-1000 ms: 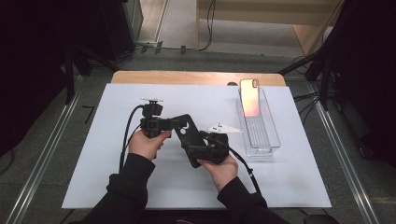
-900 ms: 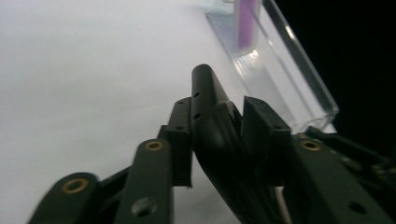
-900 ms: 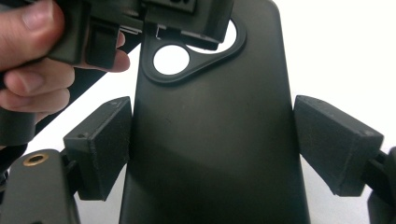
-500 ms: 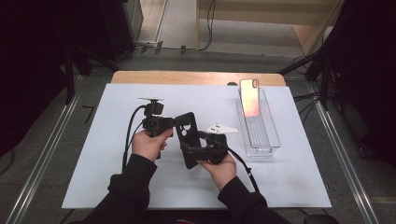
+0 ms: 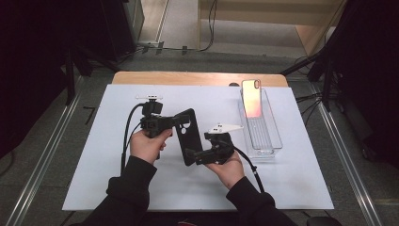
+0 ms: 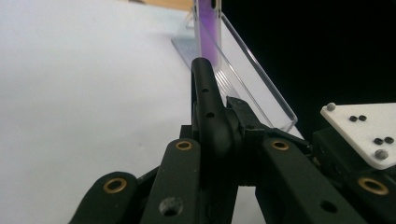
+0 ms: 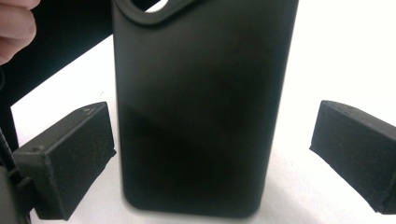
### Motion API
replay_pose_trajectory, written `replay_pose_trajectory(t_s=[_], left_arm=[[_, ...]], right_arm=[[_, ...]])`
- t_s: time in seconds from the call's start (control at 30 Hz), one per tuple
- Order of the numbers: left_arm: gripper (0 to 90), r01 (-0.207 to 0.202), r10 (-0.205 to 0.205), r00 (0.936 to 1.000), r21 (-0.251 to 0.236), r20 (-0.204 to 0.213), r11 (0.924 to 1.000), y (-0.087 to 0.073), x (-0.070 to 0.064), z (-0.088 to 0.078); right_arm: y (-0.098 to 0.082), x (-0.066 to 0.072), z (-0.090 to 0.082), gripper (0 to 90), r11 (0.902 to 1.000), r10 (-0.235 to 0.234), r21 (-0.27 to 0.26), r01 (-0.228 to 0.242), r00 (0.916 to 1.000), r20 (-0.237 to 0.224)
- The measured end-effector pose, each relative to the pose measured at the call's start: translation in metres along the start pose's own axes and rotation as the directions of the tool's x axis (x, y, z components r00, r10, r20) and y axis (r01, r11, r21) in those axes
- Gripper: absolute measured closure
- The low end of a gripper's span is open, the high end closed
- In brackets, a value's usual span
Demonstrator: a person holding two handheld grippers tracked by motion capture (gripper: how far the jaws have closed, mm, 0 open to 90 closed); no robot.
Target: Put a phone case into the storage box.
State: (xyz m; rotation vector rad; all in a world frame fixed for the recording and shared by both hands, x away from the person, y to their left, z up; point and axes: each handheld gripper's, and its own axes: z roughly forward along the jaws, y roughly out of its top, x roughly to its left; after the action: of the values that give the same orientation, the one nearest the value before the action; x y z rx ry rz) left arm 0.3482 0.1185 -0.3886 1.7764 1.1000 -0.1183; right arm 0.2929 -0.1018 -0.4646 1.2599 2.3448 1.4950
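Left gripper (image 5: 176, 120) jaws pinching case (image 5: 187, 136) by upper edge, above desk (image 5: 94, 179). Right gripper (image 7: 210, 154) jaws spread, have just been opening; case lower end between them, apparently untouched. Case long axis along right jaws. Phone (image 5: 251, 98) upright in tray (image 5: 275, 141), right.

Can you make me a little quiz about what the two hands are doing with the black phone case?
1. True or false: the left gripper is shut on the black phone case.
2. In the right gripper view, do the fingers of the right gripper press on the case? A) yes, both B) no, there is a gap on each side C) only one
3. Where is the phone with the shiny back?

Key
1. True: in the left gripper view its fingers clamp the case's edge.
2. B; the jaws have just been opening, with the case between them.
3. Leaning in the far end of the clear tray, at the table's right.
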Motion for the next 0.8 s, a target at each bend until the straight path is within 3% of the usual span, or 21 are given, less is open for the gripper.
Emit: replay_pose_trajectory(t_s=[0.13,0.3,0.47,0.6,0.67,0.8], left_arm=[[82.5,-0.067,0.066,0.9975,-0.039,-0.025,0.9970,-0.002,-0.003,-0.002],[82.5,-0.146,0.141,0.9883,-0.083,-0.058,0.9858,-0.006,-0.007,-0.004],[82.5,-0.187,0.182,0.9816,-0.084,-0.056,0.9788,-0.010,-0.010,-0.002],[82.6,-0.236,0.232,0.9714,-0.105,-0.053,0.9660,-0.014,-0.014,-0.002],[82.6,-0.235,0.232,0.9720,-0.098,-0.038,0.9672,-0.015,-0.014,0.000],[82.6,-0.200,0.200,0.9798,-0.096,-0.007,0.9751,-0.017,-0.013,0.003]], right_arm=[[0.002,-0.001,-0.003,0.0,0.9999,-0.011,-0.003,0.011,0.9999,-0.009],[0.004,0.000,-0.007,0.0,0.9995,-0.029,-0.013,0.029,0.9995,-0.011],[0.007,0.000,-0.010,0.0,0.9985,-0.044,-0.032,0.044,0.9989,-0.014],[0.012,0.000,-0.013,0.0,0.9982,-0.045,-0.042,0.044,0.9987,-0.024],[0.014,0.001,-0.015,0.0,0.9972,-0.060,-0.046,0.059,0.9980,-0.022],[0.019,0.002,-0.018,0.0,0.9965,-0.066,-0.052,0.065,0.9976,-0.023]])
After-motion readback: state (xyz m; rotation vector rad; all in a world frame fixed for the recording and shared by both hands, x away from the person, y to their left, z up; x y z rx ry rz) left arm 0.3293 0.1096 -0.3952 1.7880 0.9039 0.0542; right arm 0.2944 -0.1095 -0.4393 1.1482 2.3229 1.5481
